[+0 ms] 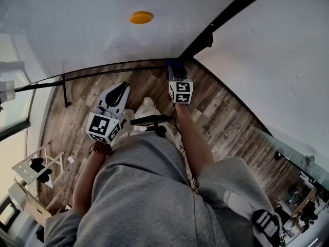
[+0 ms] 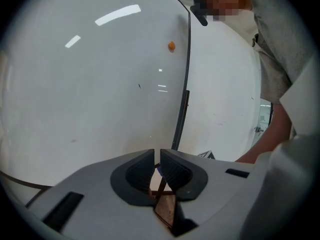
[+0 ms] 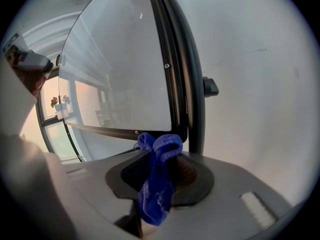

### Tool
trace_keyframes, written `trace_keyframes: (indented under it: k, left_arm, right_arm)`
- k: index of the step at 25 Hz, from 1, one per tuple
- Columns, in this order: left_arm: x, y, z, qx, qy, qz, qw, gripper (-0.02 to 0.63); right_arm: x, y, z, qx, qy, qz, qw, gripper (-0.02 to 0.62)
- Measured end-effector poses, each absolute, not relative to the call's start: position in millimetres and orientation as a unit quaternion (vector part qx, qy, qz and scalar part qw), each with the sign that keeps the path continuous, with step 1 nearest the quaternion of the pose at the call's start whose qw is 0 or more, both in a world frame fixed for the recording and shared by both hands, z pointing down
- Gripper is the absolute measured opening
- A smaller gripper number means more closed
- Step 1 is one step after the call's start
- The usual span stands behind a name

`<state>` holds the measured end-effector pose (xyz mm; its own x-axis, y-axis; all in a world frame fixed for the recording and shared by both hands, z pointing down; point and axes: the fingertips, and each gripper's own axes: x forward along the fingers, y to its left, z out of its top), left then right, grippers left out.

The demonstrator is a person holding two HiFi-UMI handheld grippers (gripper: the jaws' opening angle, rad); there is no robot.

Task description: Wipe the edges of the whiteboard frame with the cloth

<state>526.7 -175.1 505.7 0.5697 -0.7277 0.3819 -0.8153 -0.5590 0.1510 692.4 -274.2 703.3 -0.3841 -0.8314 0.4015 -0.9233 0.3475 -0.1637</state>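
The whiteboard (image 1: 92,30) fills most of my head view, and its black frame (image 1: 226,14) runs down to a lower corner, where the bottom edge turns off to the left above the wooden floor (image 1: 226,117).

My right arm is stretched forward and down toward this corner, with the marker cube facing up at the camera. My left arm is bent and held lower, to the left. The right tongs (image 1: 176,68) are closed on the blue cloth (image 3: 157,181). It is bunched between the pads and stands just in front of the frame corner. I cannot tell whether it already touches. The left tongs (image 2: 157,156) are almost closed with nothing between them. They point at the board but stay apart from it.

To do this step well, I think the cloth bunch, not the hard tips, must press on the frame. Then I should slide along one edge in a long, even stroke, with the wrist turned so that the cloth wraps the edge.

A small orange magnet (image 1: 141,17) sits high on the board, well away from the frame.
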Motion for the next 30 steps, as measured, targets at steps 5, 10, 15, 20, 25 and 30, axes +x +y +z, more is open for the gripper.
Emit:
trace_keyframes:
  k: [5, 10, 15, 20, 25, 30]
  left_arm:
    - [521, -175, 508, 0.869, -0.448, 0.142, 0.155, 0.043]
    - [519, -168, 511, 0.875, -0.435, 0.162, 0.137, 0.043]
    - [517, -175, 512, 0.873, -0.441, 0.146, 0.15, 0.043]
    - [506, -178, 508, 0.872, -0.445, 0.151, 0.14, 0.043]
    - [504, -177, 512, 0.875, -0.436, 0.16, 0.137, 0.043]
    - [496, -181, 512, 0.873, -0.44, 0.151, 0.143, 0.043]
  right_arm:
    - [682, -275, 704, 0.529, -0.818, 0.186, 0.125, 0.117]
    - [678, -275, 703, 0.531, -0.816, 0.191, 0.126, 0.117]
    - [671, -275, 702, 0.523, -0.821, 0.188, 0.132, 0.117]
    - [663, -273, 701, 0.521, -0.821, 0.19, 0.136, 0.117]
    - [654, -273, 702, 0.517, -0.823, 0.191, 0.136, 0.117]
    - [648, -273, 702, 0.516, -0.823, 0.193, 0.137, 0.115]
